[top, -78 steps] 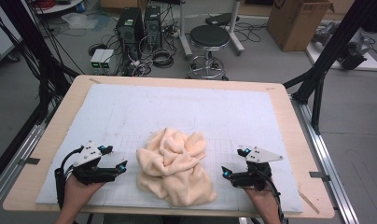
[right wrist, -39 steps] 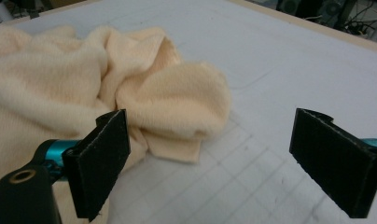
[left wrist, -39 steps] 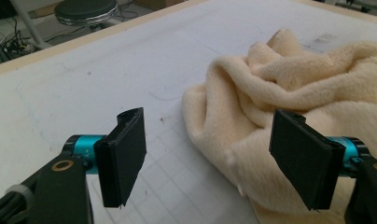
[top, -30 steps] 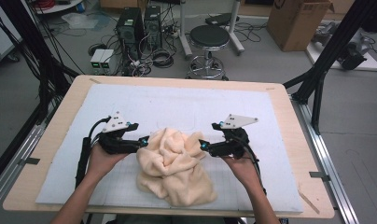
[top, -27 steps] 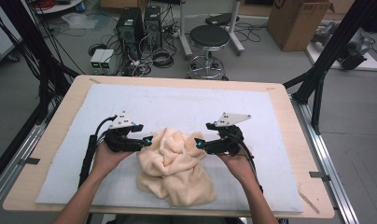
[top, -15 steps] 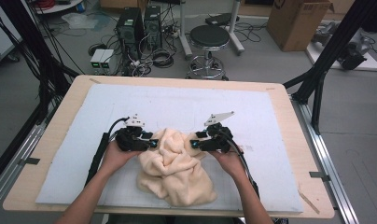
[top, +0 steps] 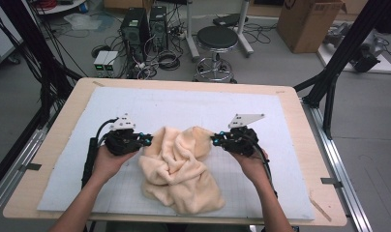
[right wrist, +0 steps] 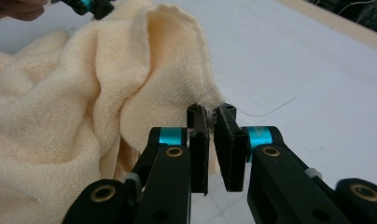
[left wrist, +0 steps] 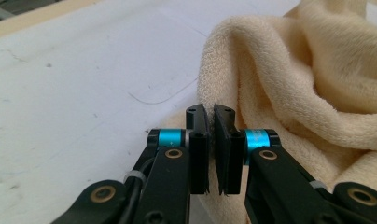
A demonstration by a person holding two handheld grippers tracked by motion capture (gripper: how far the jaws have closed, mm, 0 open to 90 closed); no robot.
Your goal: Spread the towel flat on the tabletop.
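A crumpled cream towel [top: 179,166] lies on the white mat [top: 184,104] in the middle of the table. My left gripper [top: 147,140] is at the towel's upper left edge, my right gripper [top: 215,140] at its upper right edge. In the left gripper view the left gripper [left wrist: 210,112] has its jaws pressed almost together on a fold of the towel [left wrist: 289,84]. From the right gripper view, the right gripper [right wrist: 212,112] pinches a corner of the towel [right wrist: 130,79] at its tips. The left gripper [right wrist: 91,5] shows far off at the top left there.
The mat sits on a wooden table [top: 48,159] with metal rails along both sides. Beyond the far edge are a black stool [top: 218,41], computer cases [top: 142,24] with cables, and a cardboard box [top: 309,24]. Black frame posts [top: 338,67] stand at the right.
Both grippers came from the front of the table up to the towel's top and closed on it. Since half a second ago they have drawn apart, spreading the towel's upper edge.
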